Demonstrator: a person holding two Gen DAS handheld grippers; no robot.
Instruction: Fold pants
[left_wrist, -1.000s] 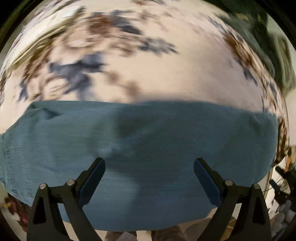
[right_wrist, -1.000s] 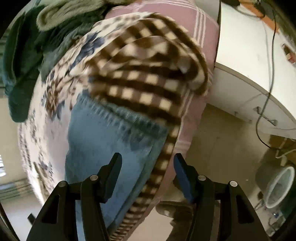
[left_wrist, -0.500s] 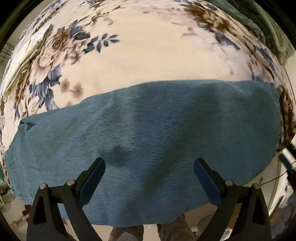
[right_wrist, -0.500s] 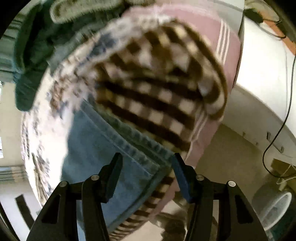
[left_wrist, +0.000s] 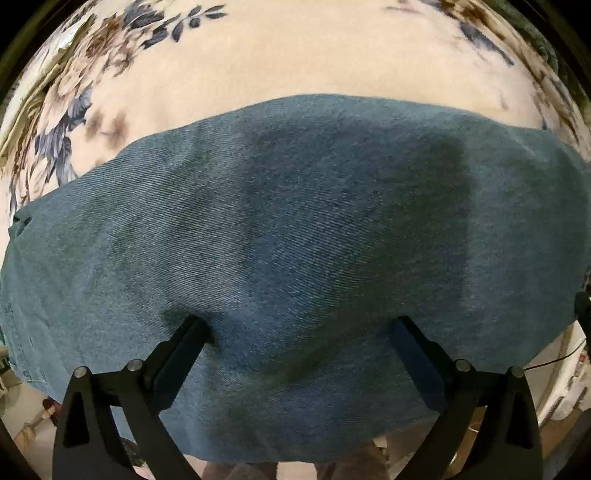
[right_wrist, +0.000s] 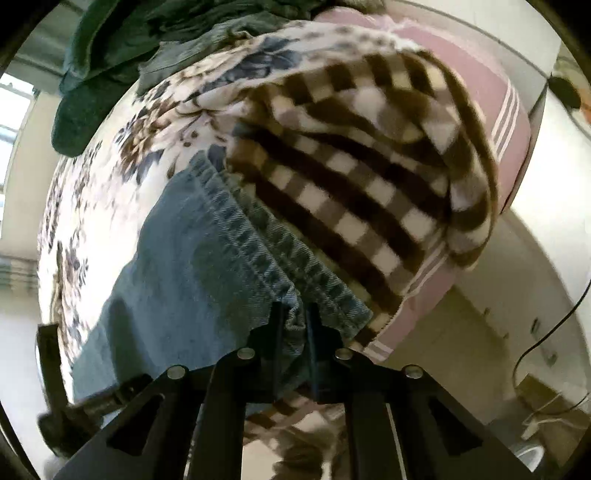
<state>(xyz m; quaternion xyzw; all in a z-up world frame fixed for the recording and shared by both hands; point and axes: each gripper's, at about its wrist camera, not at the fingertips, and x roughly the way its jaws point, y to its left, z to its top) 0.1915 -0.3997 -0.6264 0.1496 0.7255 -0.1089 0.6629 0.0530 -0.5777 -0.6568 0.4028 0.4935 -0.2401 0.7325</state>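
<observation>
Blue denim pants (left_wrist: 295, 229) lie flat across a floral bedspread (left_wrist: 288, 55). My left gripper (left_wrist: 299, 328) is open, its fingertips resting on the denim near the front edge, holding nothing. In the right wrist view the pants (right_wrist: 192, 266) end in a stitched hem. My right gripper (right_wrist: 293, 314) is shut on that hem at the corner by the bed's edge.
A brown-and-white checked blanket (right_wrist: 369, 166) lies beside the hem, over a pink striped sheet (right_wrist: 491, 92). Dark green clothes (right_wrist: 122, 48) are piled at the far end. The left gripper (right_wrist: 55, 369) shows at the lower left. White furniture (right_wrist: 546, 240) and a cable stand right.
My right gripper moved in to the pants hem and closed on it. My left gripper came down lower onto the denim and stayed open.
</observation>
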